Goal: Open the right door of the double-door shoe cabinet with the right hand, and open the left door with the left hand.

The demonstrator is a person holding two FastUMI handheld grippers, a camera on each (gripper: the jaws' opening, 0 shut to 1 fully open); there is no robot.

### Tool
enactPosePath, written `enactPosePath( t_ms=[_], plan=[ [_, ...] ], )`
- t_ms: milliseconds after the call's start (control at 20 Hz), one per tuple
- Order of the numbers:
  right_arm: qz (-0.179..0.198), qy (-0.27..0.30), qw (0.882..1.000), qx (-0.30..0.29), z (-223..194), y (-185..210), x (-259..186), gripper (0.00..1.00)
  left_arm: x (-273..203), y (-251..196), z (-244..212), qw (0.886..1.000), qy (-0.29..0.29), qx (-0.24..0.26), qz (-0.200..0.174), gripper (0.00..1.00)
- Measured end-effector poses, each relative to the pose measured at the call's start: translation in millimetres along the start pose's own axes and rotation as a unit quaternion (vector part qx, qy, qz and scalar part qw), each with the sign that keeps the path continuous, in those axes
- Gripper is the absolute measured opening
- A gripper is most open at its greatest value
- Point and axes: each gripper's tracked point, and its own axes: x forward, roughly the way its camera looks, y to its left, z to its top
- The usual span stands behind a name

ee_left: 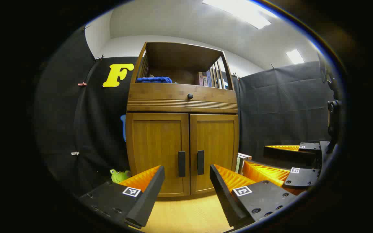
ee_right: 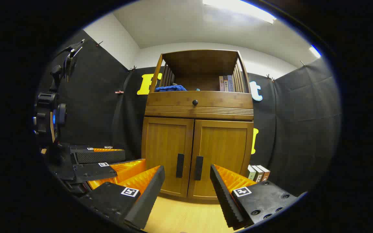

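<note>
Left gripper [ee_left: 186, 191]: jaws spread wide, nothing between them, aimed at the shoe cabinet [ee_left: 181, 129] well ahead on the wooden floor [ee_left: 186, 213]. Right gripper [ee_right: 186, 191]: likewise released and empty, just beside the left one. Both doors shut; left door [ee_left: 157, 152] and right door [ee_left: 215, 150] meet at paired dark handles [ee_left: 191, 162] framed in the gap between the fingers. Farther up, a drawer knob [ee_left: 190, 96], blue cloth [ee_left: 154, 79], books [ee_left: 205, 78]. Low left, possibly a green frog toy [ee_left: 119, 175].
</note>
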Motion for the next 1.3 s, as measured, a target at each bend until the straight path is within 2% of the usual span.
enactPosePath(
  t_ms=[750,850,1100,1300],
  plan=[
    [-0.015,0.012,1.0,-0.004,-4,-13,17,0.9,17,9,-3,1.0,0.004,-0.004,0.005,0.9],
    [-0.017,0.009,1.0,-0.007,-4,-13,17,0.95,17,11,-5,1.0,0.005,-0.004,0.007,0.93],
    [-0.001,0.014,1.0,-0.004,-6,-3,19,0.97,18,17,-3,1.0,-0.002,-0.001,0.02,0.93],
    [0.005,0.023,1.0,0.006,-10,0,21,0.97,17,17,-4,1.0,-0.003,-0.019,0.008,0.94]
  ],
)
